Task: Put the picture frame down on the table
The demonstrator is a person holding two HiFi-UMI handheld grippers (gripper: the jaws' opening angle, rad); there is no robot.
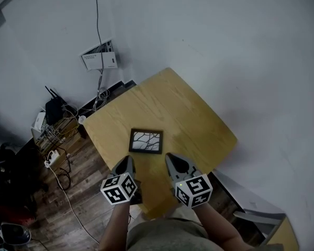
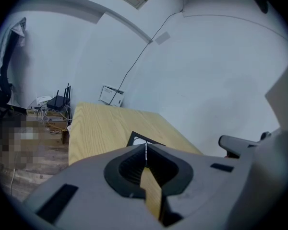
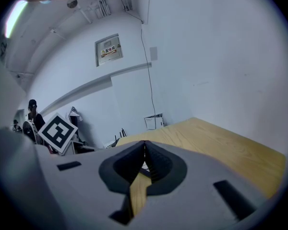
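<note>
Both tools are empty here. The left tool [image 2: 145, 150] has its jaws pressed right together with nothing between them, and it's the same for the right tool [image 3: 144, 148], tips meeting in a thin line. From the head view they hang side by side over the near corner of the tabletop [image 1: 199, 114], left tool [image 1: 127, 161] at about 7 o'clock from the picture frame [image 1: 146, 141] and right tool [image 1: 171, 158] at about 5 o'clock. Both are near it but not touching it.

The frame itself lies flat on the light wood, face up, with a dark border and a pale picture with branchy lines. In the left gripper view it pokes out just past the jaw tips at 12 o'clock [image 2: 143, 140].

Further out, off the tabletop's 9 o'clock side, there's a black router [image 1: 53, 110] and a mess of cables [image 1: 60, 140] on the dark wood floor [image 1: 78, 203]. A white wall [image 1: 225, 46] fills everything from 12 to 3 o'clock.
</note>
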